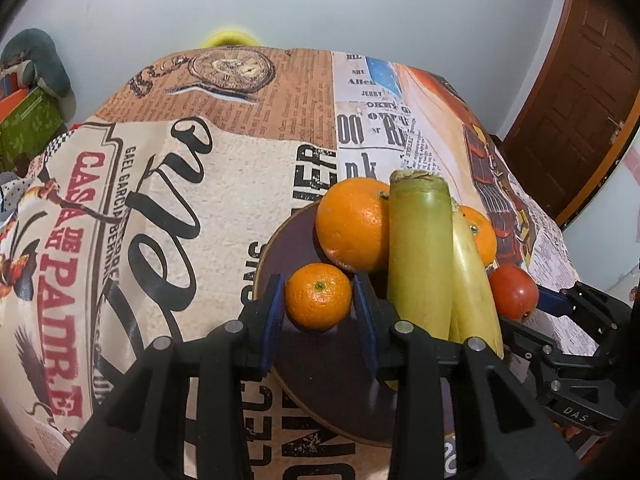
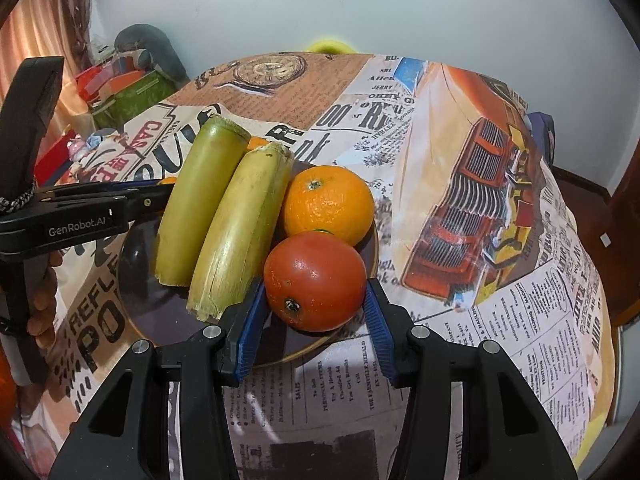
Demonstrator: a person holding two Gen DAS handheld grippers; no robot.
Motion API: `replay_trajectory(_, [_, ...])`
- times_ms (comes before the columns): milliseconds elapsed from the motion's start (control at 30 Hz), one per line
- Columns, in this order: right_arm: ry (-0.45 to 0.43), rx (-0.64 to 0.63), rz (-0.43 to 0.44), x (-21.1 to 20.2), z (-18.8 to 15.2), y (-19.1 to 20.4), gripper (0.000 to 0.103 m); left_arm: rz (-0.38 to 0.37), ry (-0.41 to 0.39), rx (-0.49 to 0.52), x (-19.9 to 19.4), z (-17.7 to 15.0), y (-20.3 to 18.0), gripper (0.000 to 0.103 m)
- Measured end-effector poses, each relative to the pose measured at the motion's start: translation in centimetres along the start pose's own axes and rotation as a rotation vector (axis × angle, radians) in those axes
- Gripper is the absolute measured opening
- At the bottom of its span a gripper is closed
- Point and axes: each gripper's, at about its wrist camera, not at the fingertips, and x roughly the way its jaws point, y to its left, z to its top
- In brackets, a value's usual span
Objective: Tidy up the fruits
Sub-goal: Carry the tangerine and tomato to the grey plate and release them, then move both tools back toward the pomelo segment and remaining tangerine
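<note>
With the mandarin [image 1: 318, 296] at the plate's [image 1: 280, 248] 7 o'clock between the left claw's [image 1: 319, 312] narrow jaws and the tomato [image 2: 315, 280] in the right claw [image 2: 316, 320] (contact unclear), squeeze each gently.

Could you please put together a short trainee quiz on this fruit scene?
1. Which item sits between the right gripper's fingers?
A. tomato
B. lemon
C. apple
2. True or false: the two yellow-green stalk pieces lie side by side on the dark plate.
3. Name the fruit that the left gripper straddles.

Key: 1 A. 2 true. 3 the small mandarin.
</note>
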Motion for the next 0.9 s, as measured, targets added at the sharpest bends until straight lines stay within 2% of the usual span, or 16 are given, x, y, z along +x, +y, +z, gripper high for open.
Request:
replay_trajectory(33, [0.001, -0.001, 0.0, 0.0, 0.0, 0.0, 0.046, 0.007, -0.006, -0.005, -0.1, 0.0, 0.0, 0.044])
replay_trajectory(100, [0.004, 0.0, -0.002, -0.1, 0.0, 0.0, 0.046, 0.021, -0.025, -0.009, -0.3, 0.0, -0.1, 0.051])
replay_trajectory(233, [0.004, 0.006, 0.005, -0.4, -0.1, -0.1, 0.048, 0.021, -0.035, 0.004, -0.9, 0.1, -0.3, 0.052])
replay_trajectory(300, [-0.003, 0.011, 0.001, -0.6, -0.1, -0.2, 0.054, 0.017, -0.034, 0.002, -1.2, 0.1, -0.3, 0.052])
replay_trajectory(567, [-0.024, 0.004, -0.014, -3.0, -0.1, 0.0, 0.054, 0.017, -0.046, 0.009, -3.9, -0.6, -0.5, 0.052])
replay_trajectory(900, [-0.106, -0.057, -0.062, -9.2, -0.6, 2.2, 0.054, 0.018, -0.13, 0.063, -11.5, -1.7, -2.5, 0.052])
